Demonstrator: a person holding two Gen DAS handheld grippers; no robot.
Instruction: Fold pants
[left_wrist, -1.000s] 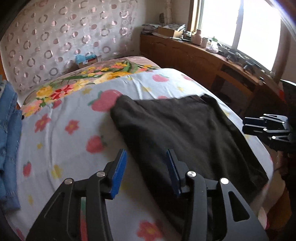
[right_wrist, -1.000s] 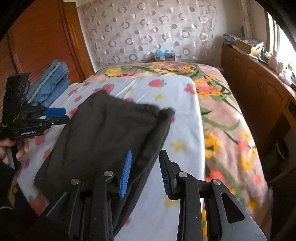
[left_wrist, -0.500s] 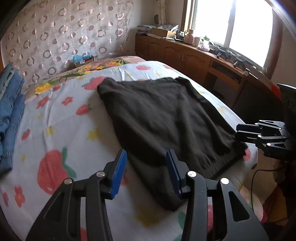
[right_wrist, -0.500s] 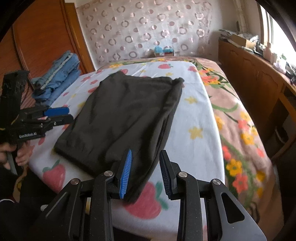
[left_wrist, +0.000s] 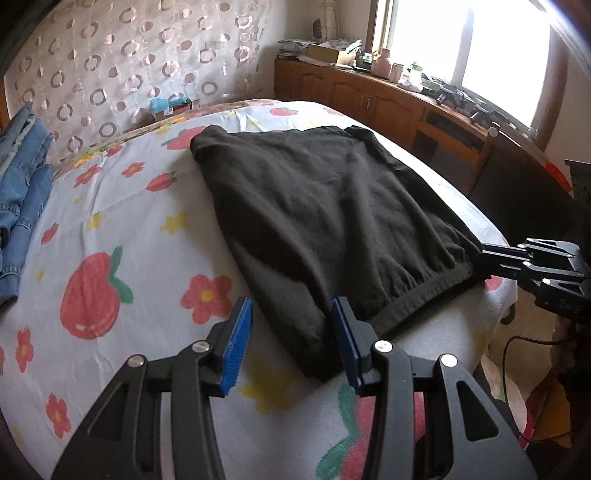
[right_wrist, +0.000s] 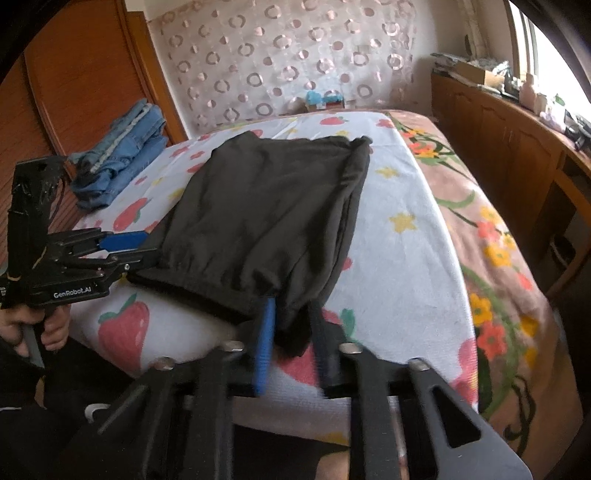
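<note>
The black pants (right_wrist: 273, 206) lie flat on the bed (right_wrist: 399, 258), soft, limp and light. The right gripper (right_wrist: 290, 332) has its jaws closing on the near corner between them. The left gripper (left_wrist: 291, 332) has its jaws apart, the other near corner just ahead between them, the better hold.

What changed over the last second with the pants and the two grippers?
Both grippers pulled back toward the near bed edge, and the black pants came with them. The right gripper's jaws are closing on the near corner of the pants; before, they stood wider around the fabric. The left gripper stayed open around the other corner. The jeans and the bed sheet are unchanged.
</note>
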